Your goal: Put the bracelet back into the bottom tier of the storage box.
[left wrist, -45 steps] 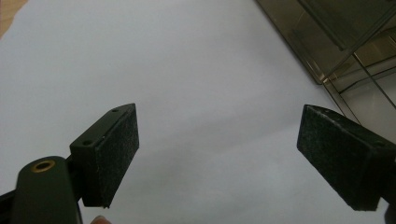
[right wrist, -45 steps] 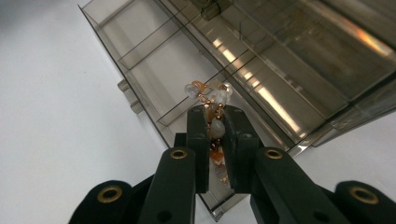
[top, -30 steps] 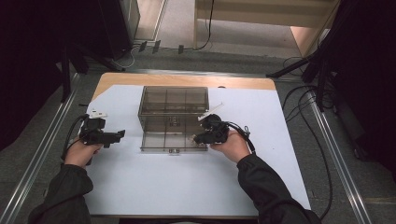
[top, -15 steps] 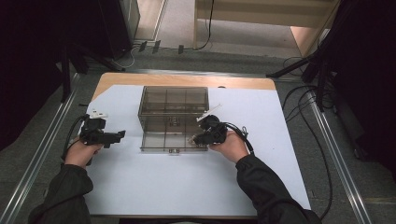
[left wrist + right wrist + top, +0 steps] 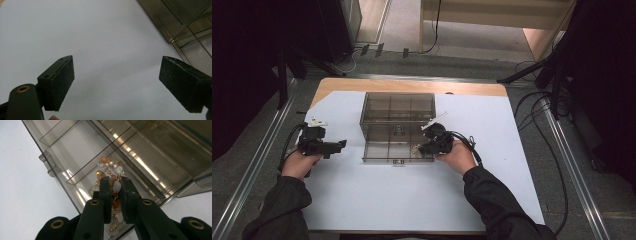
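The right hand-held gripper (image 5: 115,185) is clamped on a beaded bracelet (image 5: 110,170) over a compartment at the near right of the open clear organizer box (image 5: 398,107), while the left hand-held gripper (image 5: 117,85) hangs wide open over the white table (image 5: 377,200).

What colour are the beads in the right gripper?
Milky white and amber beads with small gold spacers, clearest in the right gripper view.

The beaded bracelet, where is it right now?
The beaded bracelet is pinched in the right gripper, over a compartment at the right front of the clear organizer box mid-table.
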Demonstrator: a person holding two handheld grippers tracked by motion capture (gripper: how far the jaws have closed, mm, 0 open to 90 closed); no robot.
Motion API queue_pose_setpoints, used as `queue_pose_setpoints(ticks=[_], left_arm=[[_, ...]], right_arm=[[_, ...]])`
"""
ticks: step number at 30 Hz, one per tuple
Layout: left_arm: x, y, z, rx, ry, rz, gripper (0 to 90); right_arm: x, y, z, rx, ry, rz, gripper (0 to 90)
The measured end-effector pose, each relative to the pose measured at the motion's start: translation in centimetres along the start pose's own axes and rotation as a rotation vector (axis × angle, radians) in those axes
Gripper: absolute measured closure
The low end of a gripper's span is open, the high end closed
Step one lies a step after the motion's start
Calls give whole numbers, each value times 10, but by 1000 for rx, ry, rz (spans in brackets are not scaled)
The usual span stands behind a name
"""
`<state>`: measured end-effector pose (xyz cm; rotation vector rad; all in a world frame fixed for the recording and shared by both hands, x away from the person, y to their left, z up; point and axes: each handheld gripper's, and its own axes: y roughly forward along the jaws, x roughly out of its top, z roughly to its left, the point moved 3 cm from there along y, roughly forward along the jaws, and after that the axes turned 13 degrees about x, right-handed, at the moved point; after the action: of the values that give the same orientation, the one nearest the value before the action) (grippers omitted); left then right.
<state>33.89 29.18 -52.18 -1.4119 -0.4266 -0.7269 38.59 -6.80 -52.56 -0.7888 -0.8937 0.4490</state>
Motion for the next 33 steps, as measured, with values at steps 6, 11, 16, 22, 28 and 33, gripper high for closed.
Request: queue_pose_setpoints(ticks=[6, 11, 16, 22, 28, 33], left_arm=[[0, 0, 0, 1, 4, 1, 141], [-1, 0, 0, 1, 2, 1, 140], [-1, 0, 1, 2, 3, 1, 141], [0, -1, 0, 11, 2, -10, 141], [0, -1, 1, 11, -1, -13, 141], [0, -1, 1, 13, 1, -14, 141]], right_arm=[[0, 1, -1, -2, 8, 0, 815], [0, 3, -3, -2, 9, -3, 801], [0, 2, -4, -5, 12, -5, 785], [1, -2, -5, 4, 24, -25, 761], [2, -3, -4, 12, 19, -31, 735], [3, -7, -3, 15, 16, -43, 713]])
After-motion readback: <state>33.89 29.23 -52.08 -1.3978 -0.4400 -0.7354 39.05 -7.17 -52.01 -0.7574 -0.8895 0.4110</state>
